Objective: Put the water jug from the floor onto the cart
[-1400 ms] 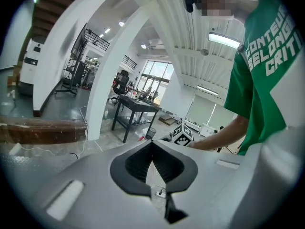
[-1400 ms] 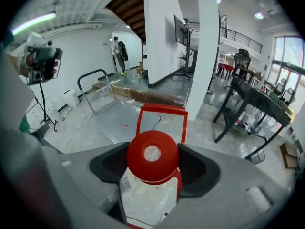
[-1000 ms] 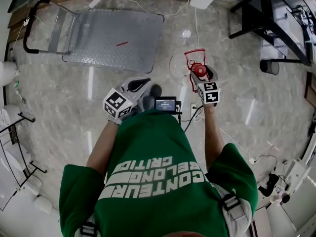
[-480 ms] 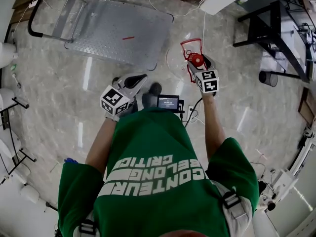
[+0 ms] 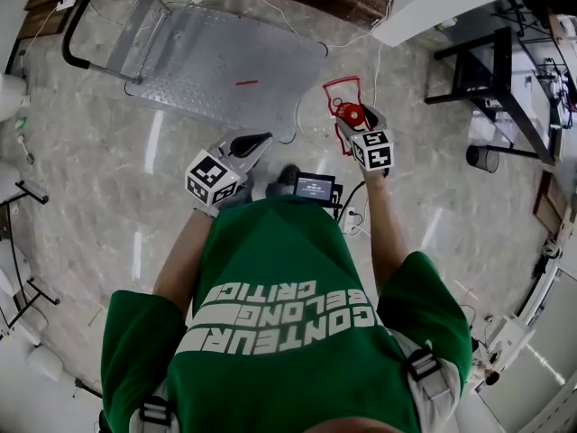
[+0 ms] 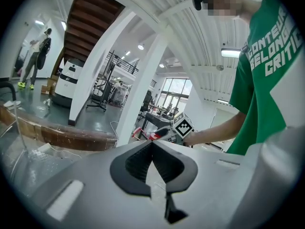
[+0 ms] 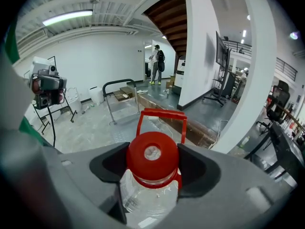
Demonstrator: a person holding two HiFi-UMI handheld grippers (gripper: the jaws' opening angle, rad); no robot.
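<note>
Right gripper [image 7: 153, 164] pinches the clear water jug [image 7: 151, 152] at its red cap. Left gripper [image 6: 152, 145] is pressed together. The cart [image 5: 225, 57] lies ahead of both.

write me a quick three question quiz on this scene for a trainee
1. True or false: the left tongs are shut with nothing between them.
2. What do the right tongs grip? A) a black cable B) the clear plastic water jug, at its red cap C) nothing
3. Fill in: in the head view, the jug shows to the ____ of the grey metal flatbed cart.
Key: 1 true; 2 B; 3 right.
</note>
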